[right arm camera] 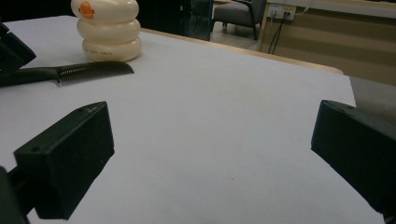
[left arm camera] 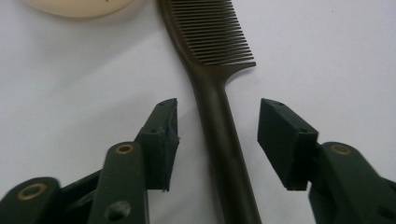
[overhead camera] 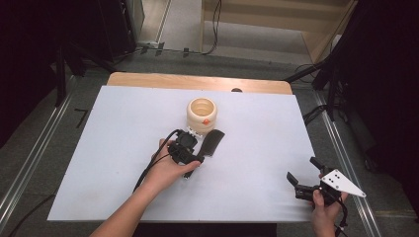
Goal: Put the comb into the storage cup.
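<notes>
Your left gripper [left arm camera: 218, 135] sits low over the white table [overhead camera: 99, 163], jaws apart on either side of the dark comb's [left arm camera: 219, 121] handle, neither pad touching it yet. That comb lies flat, its teeth end just beside the cream ringed cup [overhead camera: 202, 116], handle pointing back toward you. To take it well, keep the handle centred between the pads, drop until the tips brush the surface, then squeeze on the straight stretch below the teeth; a flat, thin handle will likely slip or tip if you pinch only its upper edge. Lift straight before swinging, since the cup stands near enough that the teeth could nudge it. Your right gripper [overhead camera: 302, 178] waits well apart near the table's front right corner, jaws spread wide on nothing, and stands in nobody's way.
</notes>
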{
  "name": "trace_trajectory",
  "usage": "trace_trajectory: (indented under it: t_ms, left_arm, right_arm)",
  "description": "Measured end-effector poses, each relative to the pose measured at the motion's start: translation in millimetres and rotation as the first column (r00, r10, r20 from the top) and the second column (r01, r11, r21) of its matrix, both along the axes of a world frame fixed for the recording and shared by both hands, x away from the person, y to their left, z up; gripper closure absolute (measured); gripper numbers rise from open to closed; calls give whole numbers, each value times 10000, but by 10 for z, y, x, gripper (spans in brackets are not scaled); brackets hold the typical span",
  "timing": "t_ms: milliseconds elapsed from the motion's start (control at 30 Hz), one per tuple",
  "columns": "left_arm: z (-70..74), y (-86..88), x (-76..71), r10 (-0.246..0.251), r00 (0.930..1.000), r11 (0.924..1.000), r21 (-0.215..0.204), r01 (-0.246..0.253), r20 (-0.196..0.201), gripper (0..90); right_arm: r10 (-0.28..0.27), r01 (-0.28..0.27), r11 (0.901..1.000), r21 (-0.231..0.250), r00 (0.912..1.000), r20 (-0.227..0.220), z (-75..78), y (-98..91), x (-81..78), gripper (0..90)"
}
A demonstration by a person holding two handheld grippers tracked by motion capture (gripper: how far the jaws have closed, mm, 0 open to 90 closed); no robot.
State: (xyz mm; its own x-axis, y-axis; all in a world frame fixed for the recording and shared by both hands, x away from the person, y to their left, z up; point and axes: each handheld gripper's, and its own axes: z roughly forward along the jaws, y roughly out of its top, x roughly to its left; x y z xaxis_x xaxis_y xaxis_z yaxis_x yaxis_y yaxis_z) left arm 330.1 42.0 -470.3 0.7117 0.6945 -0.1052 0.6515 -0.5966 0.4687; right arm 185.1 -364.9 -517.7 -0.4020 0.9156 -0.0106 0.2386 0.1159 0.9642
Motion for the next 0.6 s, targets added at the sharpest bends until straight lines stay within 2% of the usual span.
trace_trajectory:
  t_ms: [233,600]
  left_arm:
    - [-14,-18,3,83,9998,10000,-34,-84,-200,561]
    - [-67,-69,-6,-3,9999,9990,450,11,-167,615]
  right_arm:
    - [-2,2,10000,-3,10000,0,0,-1,0,0]
    - [-10,10,10000,-5,10000,-8,0,0,0,0]
